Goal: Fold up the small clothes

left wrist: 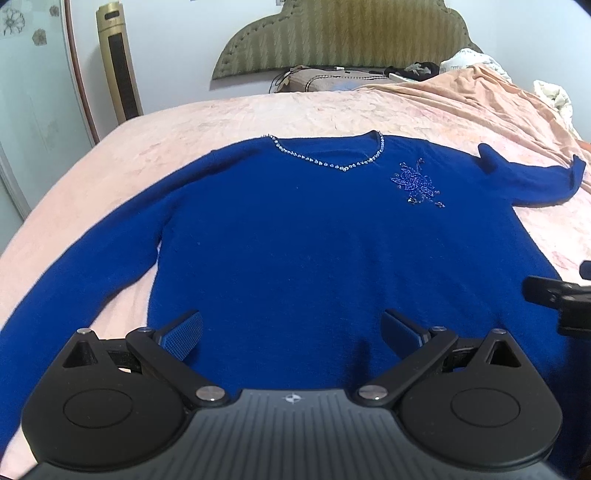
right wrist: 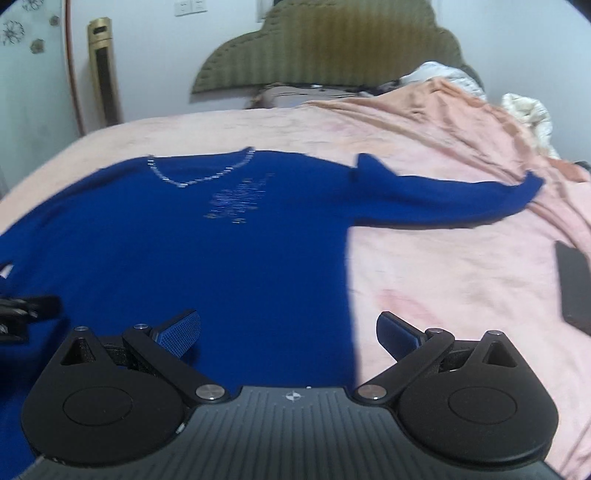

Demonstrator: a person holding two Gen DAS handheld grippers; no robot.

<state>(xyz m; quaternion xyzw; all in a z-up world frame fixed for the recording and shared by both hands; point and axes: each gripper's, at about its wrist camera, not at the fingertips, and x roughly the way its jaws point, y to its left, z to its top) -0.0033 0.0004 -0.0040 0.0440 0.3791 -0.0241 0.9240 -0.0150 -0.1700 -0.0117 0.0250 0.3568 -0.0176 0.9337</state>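
A royal blue sweater [left wrist: 288, 236] lies flat, front up, on a pink bed, with a beaded neckline [left wrist: 332, 162] and a beaded flower [left wrist: 415, 182] on the chest. Both sleeves are spread out to the sides. My left gripper [left wrist: 291, 332] is open and empty, just above the sweater's lower hem. My right gripper [right wrist: 288, 332] is open and empty over the sweater's [right wrist: 184, 251] lower right corner, its right finger [right wrist: 397, 330] above the bedspread. The right sleeve [right wrist: 461, 199] reaches out toward the rumpled blanket. The right view is blurred.
The pink bedspread [left wrist: 184, 125] covers the bed. A rumpled peach blanket [right wrist: 461, 118] lies at the far right. A dark phone [right wrist: 574, 284] lies on the bed at the right. A padded headboard [left wrist: 343, 33] and a gold tower fan [left wrist: 118, 62] stand behind.
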